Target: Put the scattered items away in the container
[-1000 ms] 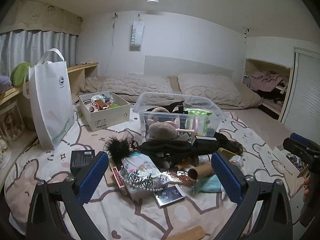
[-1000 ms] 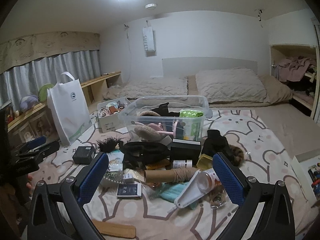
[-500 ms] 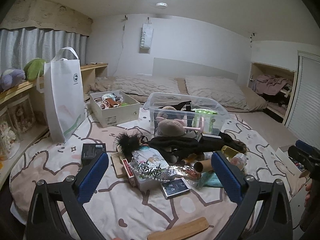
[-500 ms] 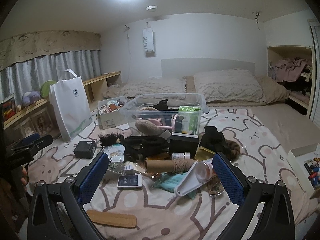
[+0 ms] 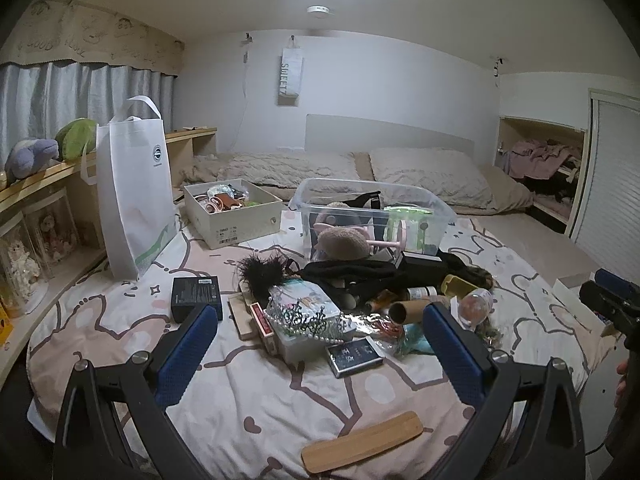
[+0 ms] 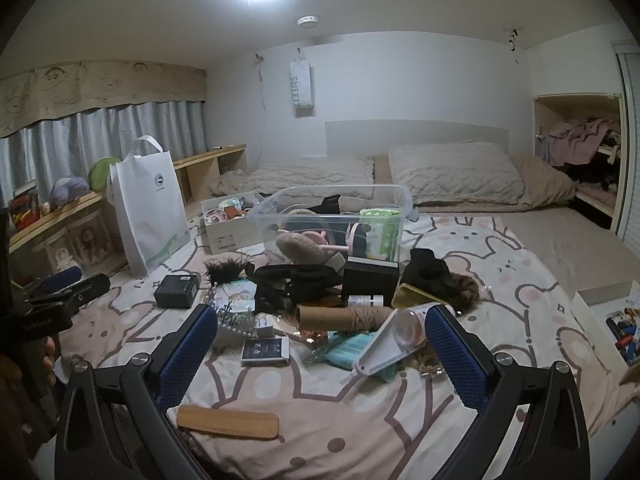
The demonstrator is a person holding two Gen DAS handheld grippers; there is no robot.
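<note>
We are early in the job: the clear bin (image 5: 372,208) on the bed (image 5: 256,396) already holds a few things, but most of the pile (image 5: 344,300) lies just in front of it. Both our left gripper (image 5: 320,344) and right gripper (image 6: 320,344) hover with jaws apart, empty

Bare bedspread (image 5: 256,396) before the clutter pile (image 5: 340,300), except a wooden strip (image 5: 362,446); clear bin (image 5: 372,216) open-topped behind.
</note>
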